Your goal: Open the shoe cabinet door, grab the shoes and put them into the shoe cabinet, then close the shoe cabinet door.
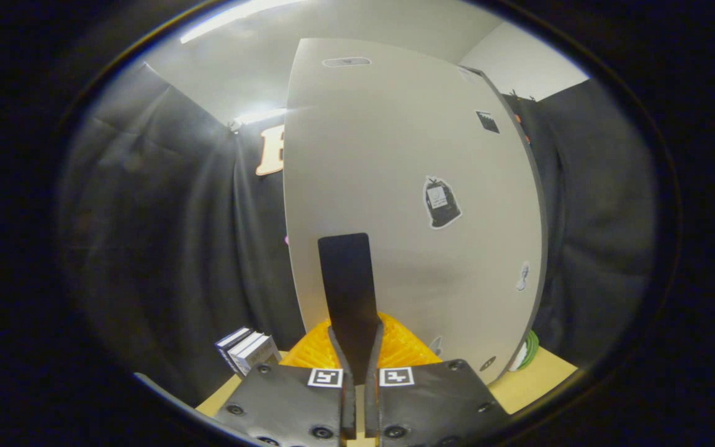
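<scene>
Claw fingers together, nothing gripped | cabinet door just ahead, upright | orange basket under fingers

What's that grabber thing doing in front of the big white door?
A person holds the gripper in front of the shoe cabinet door. Its fingers are pressed together, with nothing between them, and point at the door's lower part. The door looks closed. Something orange and ribbed sits just below the fingers on the table.

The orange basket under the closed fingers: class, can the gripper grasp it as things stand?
Probably not: the gripper has its fingers pressed together over the orange basket, facing the grey cabinet door; it must open first.
</scene>
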